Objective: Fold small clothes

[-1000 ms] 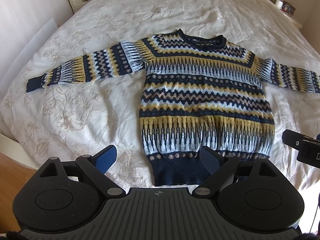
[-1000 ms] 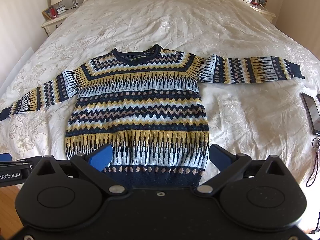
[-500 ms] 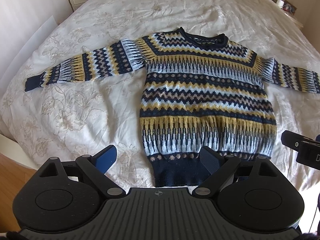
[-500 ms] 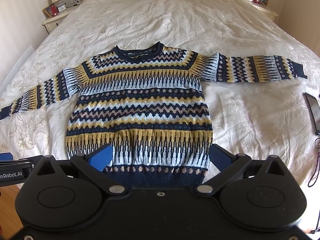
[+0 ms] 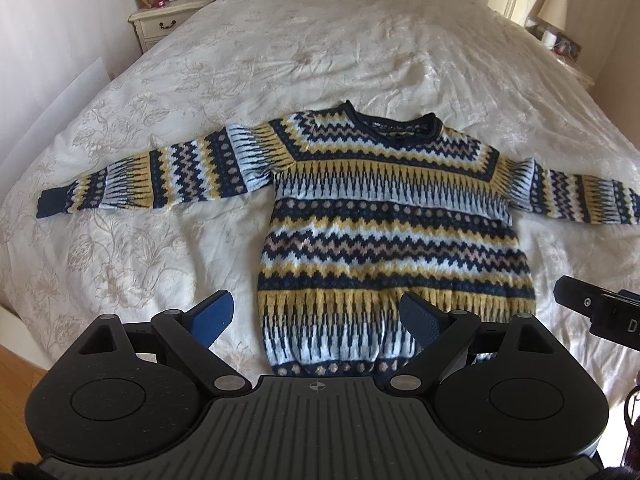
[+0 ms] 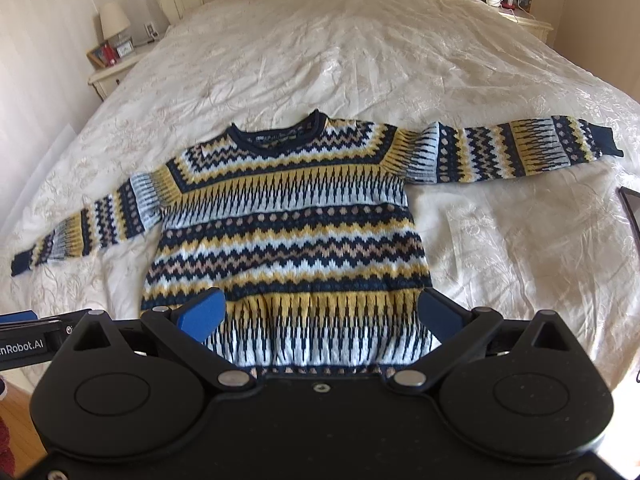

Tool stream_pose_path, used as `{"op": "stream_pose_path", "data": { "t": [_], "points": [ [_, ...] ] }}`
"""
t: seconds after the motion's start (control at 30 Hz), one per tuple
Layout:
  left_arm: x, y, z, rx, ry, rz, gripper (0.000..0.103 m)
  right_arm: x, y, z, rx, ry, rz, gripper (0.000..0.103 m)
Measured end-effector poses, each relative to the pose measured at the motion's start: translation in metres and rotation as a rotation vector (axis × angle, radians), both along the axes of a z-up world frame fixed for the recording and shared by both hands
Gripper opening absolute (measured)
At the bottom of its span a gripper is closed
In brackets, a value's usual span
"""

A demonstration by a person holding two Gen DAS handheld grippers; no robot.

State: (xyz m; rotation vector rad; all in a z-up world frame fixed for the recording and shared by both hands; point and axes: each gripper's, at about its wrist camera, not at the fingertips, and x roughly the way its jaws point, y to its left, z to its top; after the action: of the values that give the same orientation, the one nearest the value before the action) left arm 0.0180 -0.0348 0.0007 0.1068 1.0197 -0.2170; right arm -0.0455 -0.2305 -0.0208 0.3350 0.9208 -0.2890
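Two tongs, the left tongs [image 5: 316, 316] and right tongs [image 6: 320, 314], hang wide open and empty above the hem of the patterned sweater [image 5: 384, 236], which lies flat on the bed [image 5: 320, 52], sleeves spread, likely laid ready for folding.

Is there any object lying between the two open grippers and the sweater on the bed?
Nothing visible does. The sweater lies flat on the bedspread, directly ahead of the left gripper and the right gripper, both open. A dark device lies off to the side.
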Motion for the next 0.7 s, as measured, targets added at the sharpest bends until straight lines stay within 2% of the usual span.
{"op": "stream_pose_path", "data": {
  "t": [0.27,0.47,0.7],
  "points": [
    [0.027,-0.038,0.002,-0.063,-0.067,-0.005,0.091,0.017,-0.051,-0.001,-0.01,-0.12,-0.03,0.102],
    [0.048,-0.072,-0.003,-0.093,-0.115,0.016,0.091,0.036,-0.104,-0.007,-0.092,-0.245,-0.046,0.102],
    [0.07,-0.115,-0.012,-0.031,-0.09,0.048,0.091,0.068,-0.178,-0.036,-0.159,-0.16,-0.097,0.102]
  ]
}}
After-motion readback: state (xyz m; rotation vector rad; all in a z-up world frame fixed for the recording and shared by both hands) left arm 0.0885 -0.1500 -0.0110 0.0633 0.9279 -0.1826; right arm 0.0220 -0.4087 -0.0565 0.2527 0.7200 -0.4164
